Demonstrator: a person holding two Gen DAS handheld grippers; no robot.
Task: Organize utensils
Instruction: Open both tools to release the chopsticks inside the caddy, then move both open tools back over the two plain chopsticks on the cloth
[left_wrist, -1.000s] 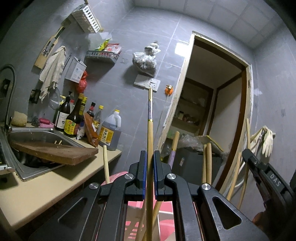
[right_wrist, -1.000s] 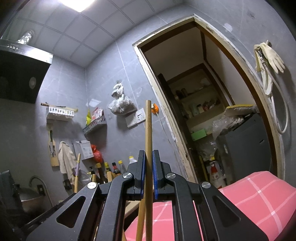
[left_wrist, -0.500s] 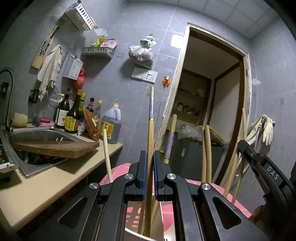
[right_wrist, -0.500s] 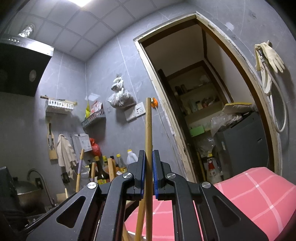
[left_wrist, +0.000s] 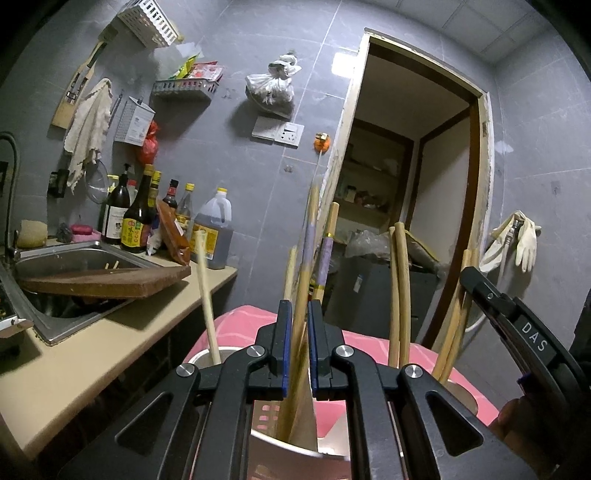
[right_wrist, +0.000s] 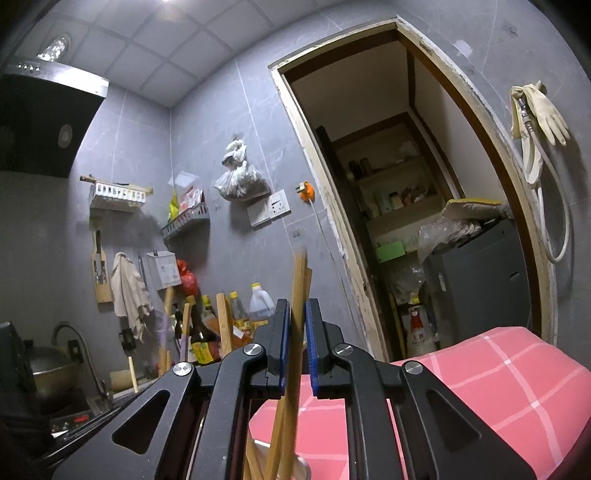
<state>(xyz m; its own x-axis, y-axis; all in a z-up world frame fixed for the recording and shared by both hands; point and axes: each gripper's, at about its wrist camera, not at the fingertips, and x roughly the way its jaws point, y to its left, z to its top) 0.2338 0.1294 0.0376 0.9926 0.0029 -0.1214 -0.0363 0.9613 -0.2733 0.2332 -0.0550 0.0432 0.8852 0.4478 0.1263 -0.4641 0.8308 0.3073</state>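
In the left wrist view my left gripper (left_wrist: 297, 332) has its jaws a little apart. A blurred, tilted wooden chopstick with a purple band (left_wrist: 308, 236) slips loosely between them into a white utensil holder (left_wrist: 280, 450). Several more chopsticks (left_wrist: 400, 280) stand in the neighbouring cups. The black body of my right gripper (left_wrist: 517, 325) shows at the right edge. In the right wrist view my right gripper (right_wrist: 295, 332) has its jaws opening. A blurred plain chopstick (right_wrist: 299, 280) drops between them, free of the pads, towards the holder (right_wrist: 266, 454).
A pink checked cloth (right_wrist: 480, 387) lies under the holder. At the left is a beige counter (left_wrist: 110, 343) with a steel sink (left_wrist: 74, 258), a wooden board (left_wrist: 103, 284) across it and several sauce bottles (left_wrist: 136, 221). An open doorway (left_wrist: 406, 184) is behind.
Both grippers' jaws have parted slightly. Each chopstick, held upright before, has tilted and slid down towards the holder, now blurred. The left view has dipped, showing the holder's cups.
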